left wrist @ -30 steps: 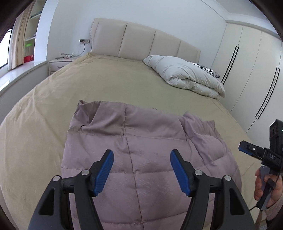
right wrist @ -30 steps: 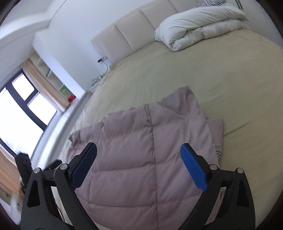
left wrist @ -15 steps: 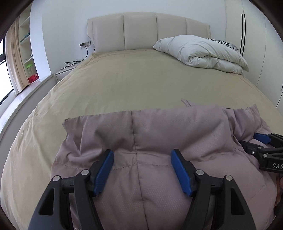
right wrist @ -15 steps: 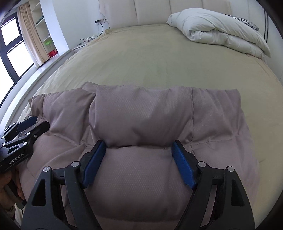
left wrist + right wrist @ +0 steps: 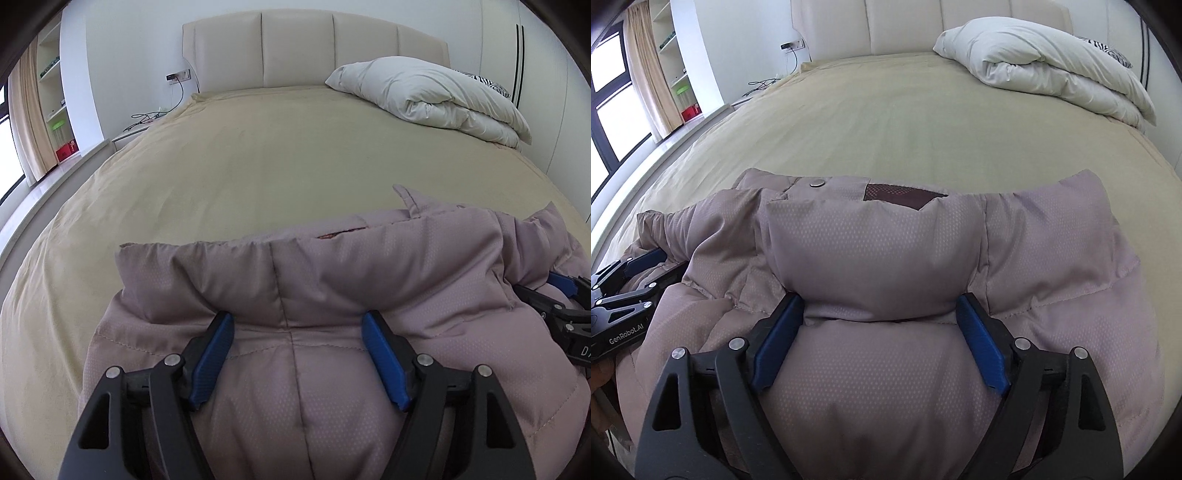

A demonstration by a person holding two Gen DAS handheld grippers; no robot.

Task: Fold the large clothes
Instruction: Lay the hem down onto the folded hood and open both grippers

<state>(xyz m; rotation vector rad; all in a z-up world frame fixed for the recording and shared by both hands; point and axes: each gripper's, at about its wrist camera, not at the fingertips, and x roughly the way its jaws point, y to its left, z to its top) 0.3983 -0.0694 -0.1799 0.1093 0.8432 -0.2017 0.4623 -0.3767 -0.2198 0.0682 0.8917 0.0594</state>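
Both your grippers, left gripper (image 5: pixel 297 336) and right gripper (image 5: pixel 881 319), are spread and opening, each straddling puffed fabric without pinching. The jacket (image 5: pixel 886 258) lies directly under them, its folded edge running crosswise just ahead, on the bed (image 5: pixel 905 122); neither hand is nearer.

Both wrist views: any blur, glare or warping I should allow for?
Left wrist view: sharp, soft even light, no glare; fisheye bows the bed and puffer jacket. Right wrist view: also sharp; window at left blows out white; dark corners.
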